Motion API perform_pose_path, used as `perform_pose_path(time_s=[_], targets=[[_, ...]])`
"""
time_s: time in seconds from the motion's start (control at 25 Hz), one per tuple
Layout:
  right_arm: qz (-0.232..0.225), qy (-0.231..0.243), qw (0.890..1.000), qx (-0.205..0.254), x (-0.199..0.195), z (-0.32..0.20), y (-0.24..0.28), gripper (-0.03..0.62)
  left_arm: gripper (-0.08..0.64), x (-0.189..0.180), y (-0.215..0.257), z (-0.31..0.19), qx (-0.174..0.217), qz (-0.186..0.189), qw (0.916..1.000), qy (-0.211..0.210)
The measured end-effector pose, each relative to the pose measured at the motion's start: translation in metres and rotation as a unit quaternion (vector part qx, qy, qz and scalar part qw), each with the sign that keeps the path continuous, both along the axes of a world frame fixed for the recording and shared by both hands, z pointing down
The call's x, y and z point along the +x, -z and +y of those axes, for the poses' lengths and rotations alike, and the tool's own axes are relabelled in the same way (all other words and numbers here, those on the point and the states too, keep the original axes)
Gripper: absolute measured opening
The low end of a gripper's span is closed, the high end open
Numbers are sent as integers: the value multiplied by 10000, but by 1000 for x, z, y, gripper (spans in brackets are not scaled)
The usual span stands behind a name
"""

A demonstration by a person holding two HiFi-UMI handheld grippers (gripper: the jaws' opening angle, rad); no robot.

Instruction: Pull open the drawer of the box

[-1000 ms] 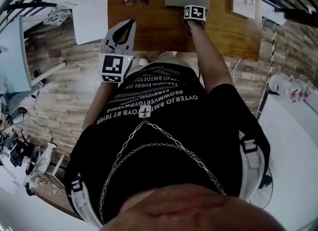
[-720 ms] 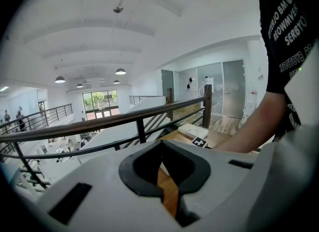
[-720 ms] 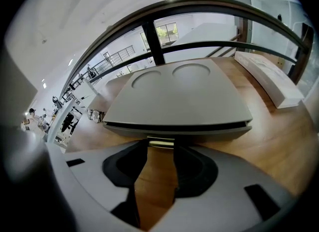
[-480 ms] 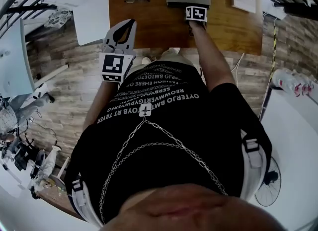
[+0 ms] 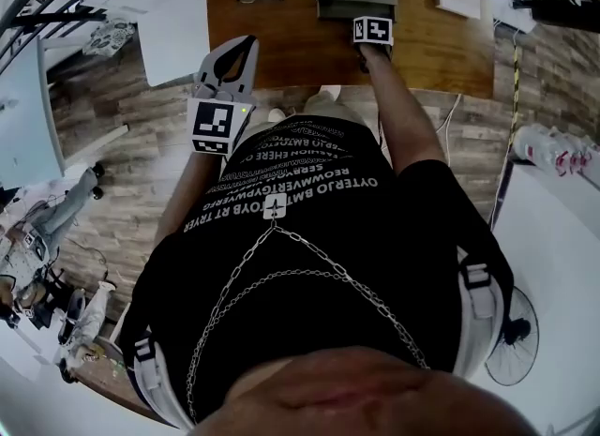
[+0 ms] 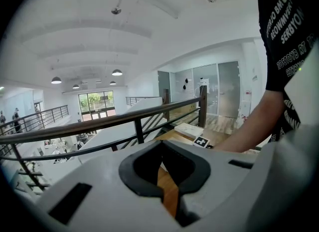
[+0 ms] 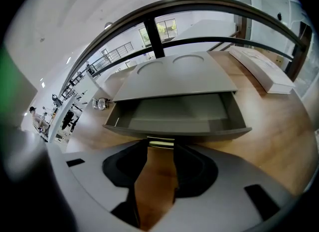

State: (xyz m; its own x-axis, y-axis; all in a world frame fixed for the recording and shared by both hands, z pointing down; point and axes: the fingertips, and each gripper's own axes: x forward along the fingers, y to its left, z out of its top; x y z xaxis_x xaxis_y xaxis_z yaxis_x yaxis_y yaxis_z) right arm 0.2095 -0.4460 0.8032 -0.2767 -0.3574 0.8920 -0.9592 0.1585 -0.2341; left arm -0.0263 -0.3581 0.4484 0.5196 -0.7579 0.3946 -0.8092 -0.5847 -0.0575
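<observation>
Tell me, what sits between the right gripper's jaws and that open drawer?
The drawer's small brass handle, gripped by the right gripper; the right gripper view shows it.
</observation>
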Motion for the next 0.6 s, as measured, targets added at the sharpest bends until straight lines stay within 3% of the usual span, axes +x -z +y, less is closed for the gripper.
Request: perform_pose_path(time_s=[0.6], targets=[[109,-96,9998,-95,-4,39,-6,163,6,-23,-4,26,-22,66,9999,-102]])
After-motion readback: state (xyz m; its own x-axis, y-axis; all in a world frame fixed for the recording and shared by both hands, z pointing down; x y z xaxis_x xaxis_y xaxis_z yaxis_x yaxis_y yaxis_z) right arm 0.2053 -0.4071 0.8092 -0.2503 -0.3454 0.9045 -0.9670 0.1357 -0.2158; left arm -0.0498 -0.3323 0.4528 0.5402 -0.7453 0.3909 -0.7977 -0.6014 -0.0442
